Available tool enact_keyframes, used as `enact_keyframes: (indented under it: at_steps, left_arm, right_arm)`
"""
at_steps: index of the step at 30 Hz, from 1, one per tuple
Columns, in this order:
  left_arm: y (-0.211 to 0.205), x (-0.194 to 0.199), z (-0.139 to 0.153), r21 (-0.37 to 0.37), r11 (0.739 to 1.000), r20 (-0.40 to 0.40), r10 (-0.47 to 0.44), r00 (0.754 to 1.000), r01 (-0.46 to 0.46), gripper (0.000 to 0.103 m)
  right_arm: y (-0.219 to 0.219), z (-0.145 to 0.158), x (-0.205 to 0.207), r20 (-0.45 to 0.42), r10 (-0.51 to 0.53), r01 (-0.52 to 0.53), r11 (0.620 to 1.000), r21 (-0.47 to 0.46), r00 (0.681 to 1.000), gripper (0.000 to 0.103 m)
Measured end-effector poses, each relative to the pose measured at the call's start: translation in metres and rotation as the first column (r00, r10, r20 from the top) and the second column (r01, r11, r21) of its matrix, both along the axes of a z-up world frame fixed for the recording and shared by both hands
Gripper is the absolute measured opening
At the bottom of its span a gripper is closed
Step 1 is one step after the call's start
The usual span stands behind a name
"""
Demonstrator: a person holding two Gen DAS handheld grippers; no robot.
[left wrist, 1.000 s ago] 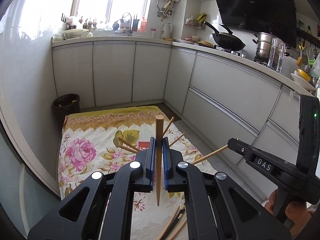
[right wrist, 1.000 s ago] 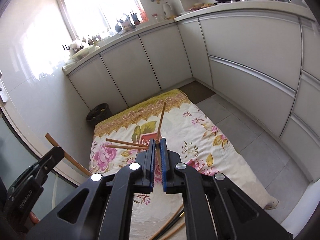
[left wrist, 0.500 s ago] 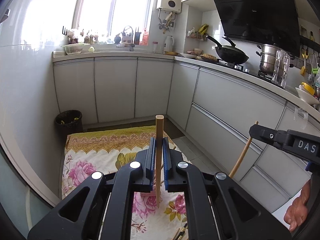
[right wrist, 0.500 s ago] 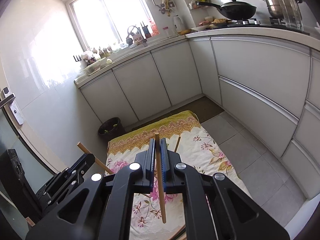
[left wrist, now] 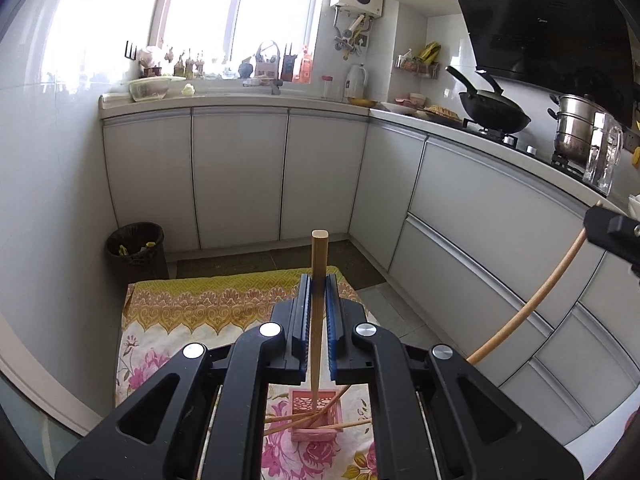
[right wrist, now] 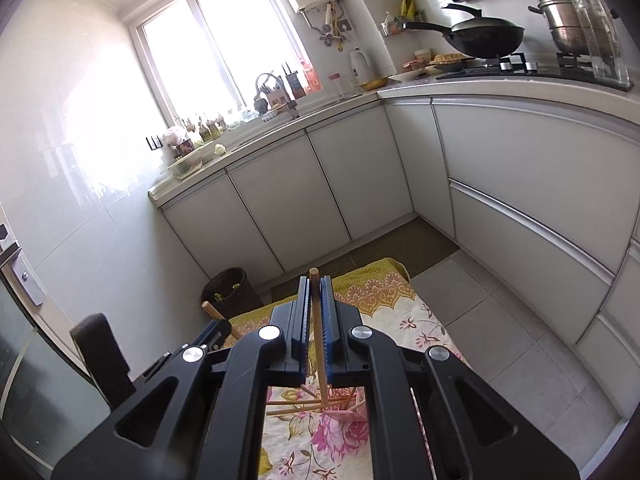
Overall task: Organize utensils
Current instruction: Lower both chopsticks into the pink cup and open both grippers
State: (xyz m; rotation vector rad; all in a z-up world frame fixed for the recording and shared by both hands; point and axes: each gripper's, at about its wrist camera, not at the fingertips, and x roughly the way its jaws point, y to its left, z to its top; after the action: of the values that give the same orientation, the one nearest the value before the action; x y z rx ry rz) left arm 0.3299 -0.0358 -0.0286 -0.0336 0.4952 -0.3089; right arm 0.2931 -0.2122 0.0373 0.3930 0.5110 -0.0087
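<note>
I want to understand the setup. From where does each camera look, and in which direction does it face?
Left wrist: sits on the left gripper, faces the window-side cabinets; shows its fingers shut on a chopstick, the right gripper at the right edge.
Right wrist: sits on the right gripper, same direction; shows its own chopstick.
Shared: trash bin, floral cloth, wok.

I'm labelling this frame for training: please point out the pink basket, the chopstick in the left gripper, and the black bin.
pink basket (left wrist: pixel 316 434): left wrist view, its near wall.
chopstick (left wrist: pixel 319 264): left wrist view, shaft above the jaws.
black bin (left wrist: pixel 136 246): left wrist view, its side wall.
</note>
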Motion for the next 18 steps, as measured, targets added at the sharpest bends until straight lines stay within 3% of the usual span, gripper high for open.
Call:
enact_keyframes:
  at_steps: [6, 7, 8, 10, 15, 18]
  left_arm:
    - [0.000, 0.028, -0.048, -0.023, 1.000, -0.121, -0.012, 0.993, 0.009, 0.008]
    - [0.001, 0.027, -0.048, -0.029, 0.999, -0.122, -0.016, 0.992, 0.013, 0.017]
    - [0.003, 0.023, -0.046, -0.030, 1.000, -0.105, -0.008, 0.994, 0.004, 0.027]
    - [0.009, 0.015, -0.035, -0.052, 0.999, -0.070, -0.009, 0.997, 0.005, 0.036]
    - [0.026, -0.005, 0.005, -0.103, 0.994, 0.001, 0.024, 1.000, -0.024, 0.039]
    - [0.039, -0.020, 0.023, -0.122, 0.991, 0.048, 0.054, 0.997, -0.048, 0.045]
  right_arm:
    - [-0.004, -0.022, 0.028, -0.034, -0.002, 0.002, 1.000, 0.004, 0.999, 0.006]
    - [-0.004, -0.025, 0.031, -0.040, 0.000, 0.001, 1.000, 0.007, 0.999, 0.006]
    - [-0.005, -0.027, 0.034, -0.044, -0.001, 0.001, 1.000, 0.007, 0.999, 0.006]
    - [-0.005, -0.030, 0.039, -0.046, -0.004, 0.004, 1.000, 0.012, 0.999, 0.006]
    - [0.000, -0.038, 0.046, -0.052, -0.002, 0.003, 1.000, 0.016, 0.999, 0.006]
    - [0.006, -0.044, 0.050, -0.055, -0.003, 0.003, 1.000, 0.007, 0.999, 0.006]
